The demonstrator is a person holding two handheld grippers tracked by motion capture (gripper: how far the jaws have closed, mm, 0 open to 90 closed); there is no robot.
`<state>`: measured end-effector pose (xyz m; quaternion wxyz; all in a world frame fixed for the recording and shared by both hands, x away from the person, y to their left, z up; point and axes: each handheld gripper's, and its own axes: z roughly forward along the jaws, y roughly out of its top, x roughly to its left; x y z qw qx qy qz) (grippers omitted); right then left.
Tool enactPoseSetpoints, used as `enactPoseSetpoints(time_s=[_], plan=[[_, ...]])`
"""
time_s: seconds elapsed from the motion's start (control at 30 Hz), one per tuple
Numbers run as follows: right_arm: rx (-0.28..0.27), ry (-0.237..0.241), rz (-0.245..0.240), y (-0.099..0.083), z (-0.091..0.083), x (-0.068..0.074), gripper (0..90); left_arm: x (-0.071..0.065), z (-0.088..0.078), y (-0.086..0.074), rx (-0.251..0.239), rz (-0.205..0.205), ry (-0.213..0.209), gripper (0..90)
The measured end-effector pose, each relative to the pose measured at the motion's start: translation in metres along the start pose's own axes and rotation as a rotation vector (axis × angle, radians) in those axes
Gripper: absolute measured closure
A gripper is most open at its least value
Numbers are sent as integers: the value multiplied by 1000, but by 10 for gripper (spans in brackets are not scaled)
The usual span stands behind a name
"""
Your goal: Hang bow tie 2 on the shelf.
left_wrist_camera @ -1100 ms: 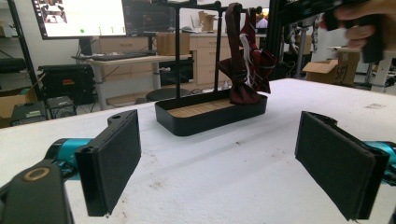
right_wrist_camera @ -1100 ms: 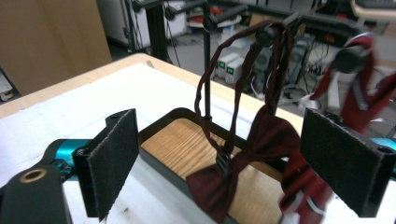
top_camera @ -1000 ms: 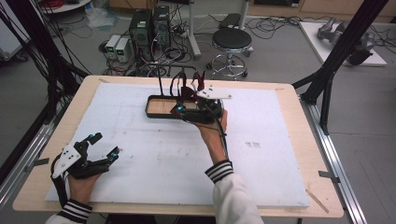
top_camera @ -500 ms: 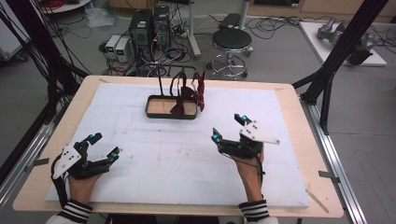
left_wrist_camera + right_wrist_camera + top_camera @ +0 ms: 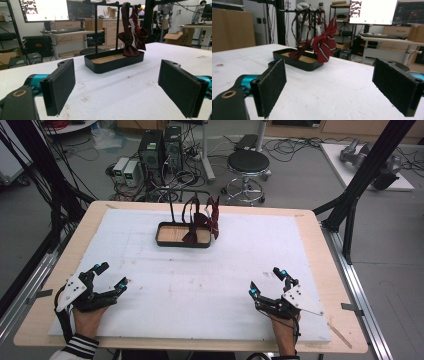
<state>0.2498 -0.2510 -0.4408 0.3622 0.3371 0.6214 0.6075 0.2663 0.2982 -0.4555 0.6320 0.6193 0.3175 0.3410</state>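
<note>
Desk [image 5: 150,285]: matt white top, rough and scuffed; pale wood edge. Tray [image 5: 113,63]: smooth black sides, slight sheen, wood-look floor. Bow ties [image 5: 324,46]: dark red woven cloth, white stripes. Left claw [image 5: 125,85] and right claw [image 5: 337,87]: coarse matt black pads.

High cam sits above my side of the surface [image 5: 210,290], looking forward and down, whole white top in frame. My left gripper [image 5: 111,276] cam rides low near the front-left corner, facing across to the black tray stand [image 5: 113,61] from a fair way off. My right gripper [image 5: 268,282] cam is low at front-right, facing the stand from the other side. All three share the stand.
</note>
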Motion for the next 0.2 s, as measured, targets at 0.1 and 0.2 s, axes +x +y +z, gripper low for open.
enactPoseSetpoints(time_s=[0.1,0.2], plan=[[26,-9,14,-8,0,-4,112,-1,0,0,1,8,0,147],[27,-19,23,-14,1,-7,112,-1,0,0,3,8,2,147]])
